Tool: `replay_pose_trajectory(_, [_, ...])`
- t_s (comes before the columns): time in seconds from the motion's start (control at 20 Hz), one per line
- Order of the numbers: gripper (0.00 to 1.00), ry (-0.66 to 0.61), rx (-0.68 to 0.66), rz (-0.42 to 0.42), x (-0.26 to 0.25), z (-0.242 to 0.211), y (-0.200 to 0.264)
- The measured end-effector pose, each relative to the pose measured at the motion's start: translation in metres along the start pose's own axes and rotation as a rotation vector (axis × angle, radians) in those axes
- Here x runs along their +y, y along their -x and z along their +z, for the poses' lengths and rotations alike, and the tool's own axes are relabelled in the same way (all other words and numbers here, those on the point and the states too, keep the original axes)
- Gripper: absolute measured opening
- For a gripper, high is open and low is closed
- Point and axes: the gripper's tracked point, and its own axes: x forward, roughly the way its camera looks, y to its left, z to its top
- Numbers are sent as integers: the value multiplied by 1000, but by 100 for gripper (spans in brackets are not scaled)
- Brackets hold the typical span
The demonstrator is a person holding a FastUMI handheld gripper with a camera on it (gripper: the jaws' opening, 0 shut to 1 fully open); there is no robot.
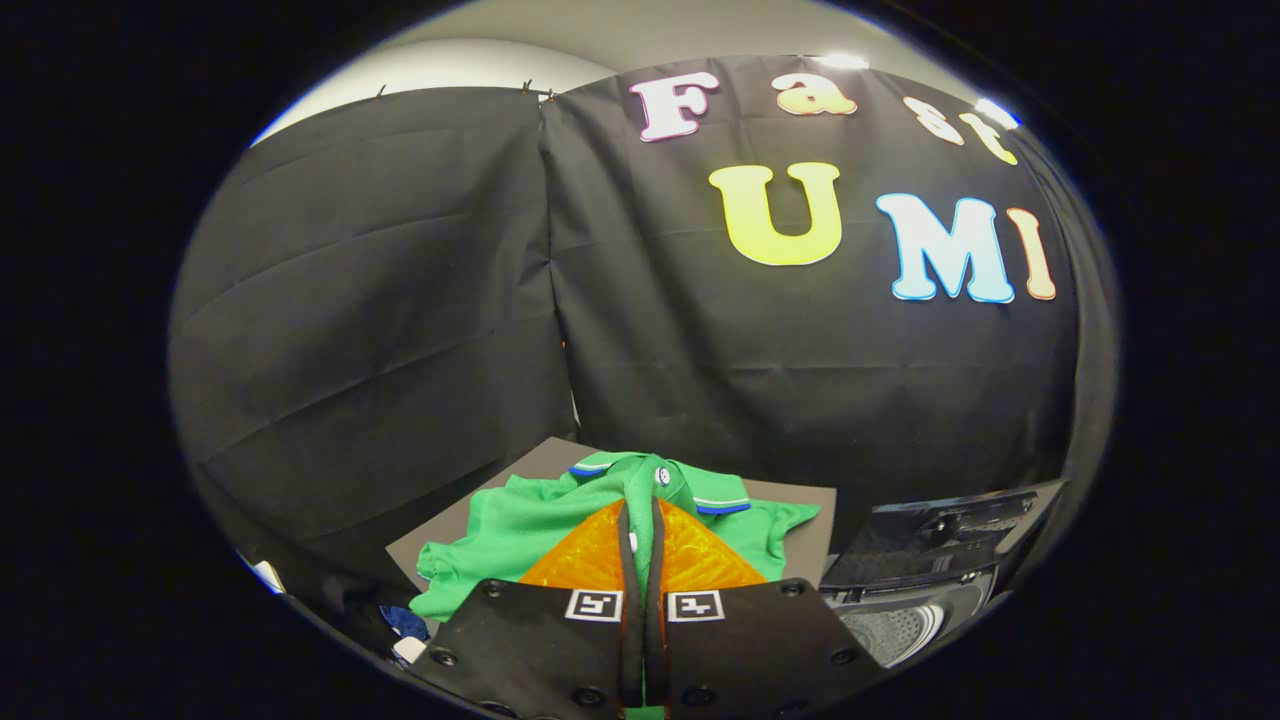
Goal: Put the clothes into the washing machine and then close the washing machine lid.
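1. The gripper (640,525) has its fingers drawn nearly together, a thin strip of green shirt (520,525) pinched between them.
2. The shirt lies crumpled across the dark board (800,500), its collar toward the far edge.
3. The washing machine (900,610) stands beside the board's right edge, lid (940,545) raised.

A dark flat board (800,500) stands before black cloth walls (400,300), with a small blue-and-white item (405,630) nearby.

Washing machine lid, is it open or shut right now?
Open. The lid stands raised behind the drum, whose ribbed inside shows beside the gripper, fingers nearly together over the green shirt.
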Motion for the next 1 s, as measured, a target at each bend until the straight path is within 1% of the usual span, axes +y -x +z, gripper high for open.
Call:
replay_pose_trajectory(0.3, [2,19,-60,-40,-47,18,22])
replay_pose_trajectory(0.5, [2,1,-92,-72,-73,25,37])
replay_pose_trajectory(1.0, [3,-7,-132,-192,-160,36,69])
